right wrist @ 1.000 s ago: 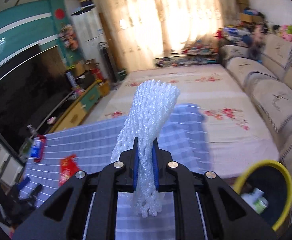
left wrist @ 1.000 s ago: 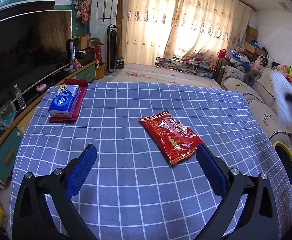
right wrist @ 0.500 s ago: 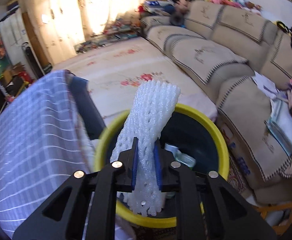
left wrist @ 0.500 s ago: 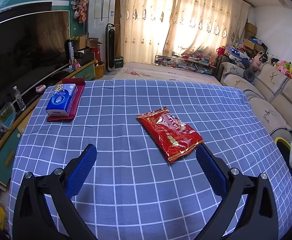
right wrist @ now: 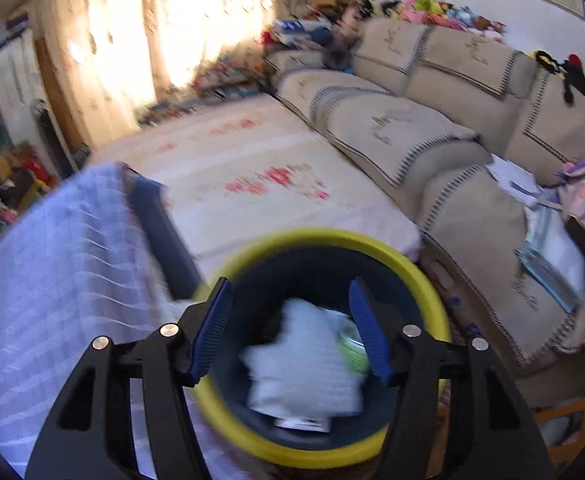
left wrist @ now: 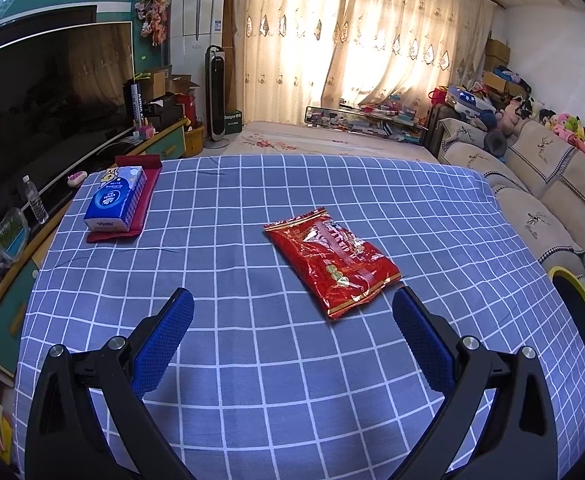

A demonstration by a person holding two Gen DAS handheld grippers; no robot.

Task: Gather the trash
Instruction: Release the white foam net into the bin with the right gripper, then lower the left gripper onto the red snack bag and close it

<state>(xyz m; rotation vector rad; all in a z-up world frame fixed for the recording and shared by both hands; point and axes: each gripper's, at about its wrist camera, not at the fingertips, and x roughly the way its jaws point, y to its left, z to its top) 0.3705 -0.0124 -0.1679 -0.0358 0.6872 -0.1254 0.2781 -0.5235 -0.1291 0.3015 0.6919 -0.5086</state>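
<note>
The left tool (left wrist: 292,304) hangs over the desk (left wrist: 252,380), which is covered in a blue cloth with a white grid, and its blue-padded fingers (left wrist: 164,340) stand wide apart with nothing between them. Just ahead of them, nearer the right-hand finger, a red snack bag (left wrist: 332,260) lies flat on the cloth, slanted, with gold print along its middle that is too small to read. Toward the far left corner a blue tissue pack (left wrist: 115,197) rests on a dark red folder (left wrist: 144,196); the white end of the pack carries a word that looks like "Vinda", though it is small. To the left a television (left wrist: 44,92) stands on a low cabinet with a water bottle (left wrist: 35,199) before it, and a black box beside it has white lettering I cannot make out. A yellow-rimmed bin (left wrist: 580,312) shows at the desk's right edge. In the right wrist view, which is blurred, the right tool (right wrist: 290,320) is above that same bin (right wrist: 420,276), its fingers (right wrist: 368,332) parted and gripping nothing. A white foam net sleeve (right wrist: 304,368) is inside the bin's dark interior, below the fingers and clear of them, on top of other rubbish including something green (right wrist: 352,352). A beige sofa (right wrist: 432,128) runs along the right.
</note>
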